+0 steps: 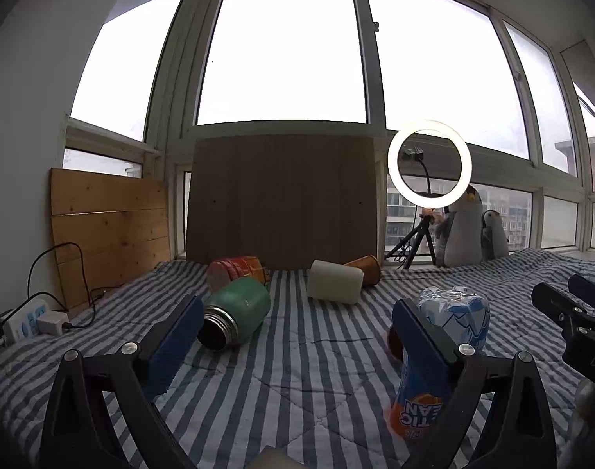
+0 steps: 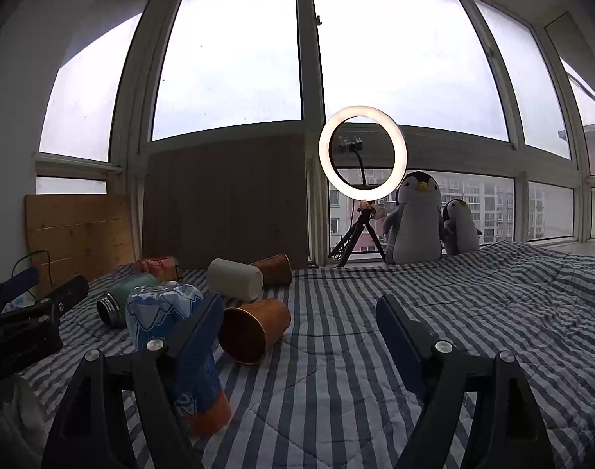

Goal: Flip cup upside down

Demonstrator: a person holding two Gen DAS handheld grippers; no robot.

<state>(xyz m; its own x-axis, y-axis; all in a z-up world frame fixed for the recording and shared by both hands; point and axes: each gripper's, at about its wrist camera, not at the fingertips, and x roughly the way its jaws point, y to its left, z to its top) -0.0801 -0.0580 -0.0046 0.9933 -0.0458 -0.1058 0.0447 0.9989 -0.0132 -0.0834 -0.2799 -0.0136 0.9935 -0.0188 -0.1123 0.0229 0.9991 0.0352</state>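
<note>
Several cups lie on their sides on the striped bed. A green steel flask point(image 1: 235, 312) point(image 2: 121, 301) lies mouth toward me, just past my left gripper's left finger. A copper cup point(image 2: 254, 328) lies mouth toward me, ahead of my right gripper's left finger. A white cup point(image 1: 334, 282) point(image 2: 235, 279), a second copper cup point(image 1: 366, 269) point(image 2: 274, 269) and a red-orange cup point(image 1: 237, 271) point(image 2: 158, 267) lie farther back. My left gripper point(image 1: 297, 326) is open and empty. My right gripper point(image 2: 299, 320) is open and empty.
A blue and orange plastic bottle point(image 1: 450, 336) point(image 2: 168, 328) stands upside down between the two grippers. A brown board point(image 1: 282, 199), a wooden panel point(image 1: 110, 234), a ring light point(image 1: 429, 164) and plush penguins point(image 2: 416, 219) line the window side. A power strip point(image 1: 27, 320) lies left.
</note>
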